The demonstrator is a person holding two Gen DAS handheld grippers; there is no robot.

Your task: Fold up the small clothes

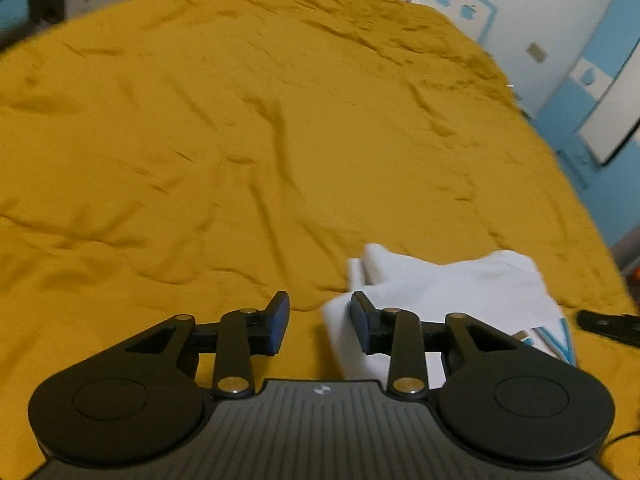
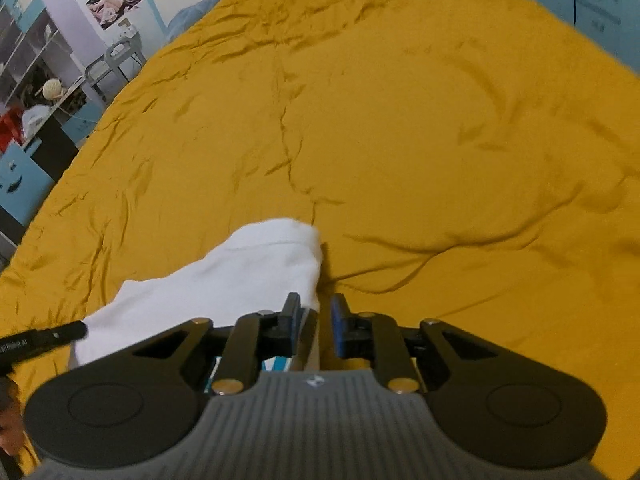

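A small white garment (image 1: 448,292) with blue trim lies rumpled on the yellow bedspread (image 1: 240,140). My left gripper (image 1: 320,320) is open above the garment's left edge, its right finger over the cloth. In the right wrist view the garment (image 2: 224,276) lies at lower left on the bedspread (image 2: 400,140). My right gripper (image 2: 316,320) has its jaws a narrow gap apart at the garment's right edge, with a fold of white cloth between them. The other gripper's black finger (image 2: 44,338) shows at the left edge.
The wrinkled yellow bedspread fills both views. A white and blue wall with cabinets (image 1: 600,92) stands to the right of the bed. Shelves with clutter (image 2: 36,92) and a grey chair (image 2: 116,60) stand to the left.
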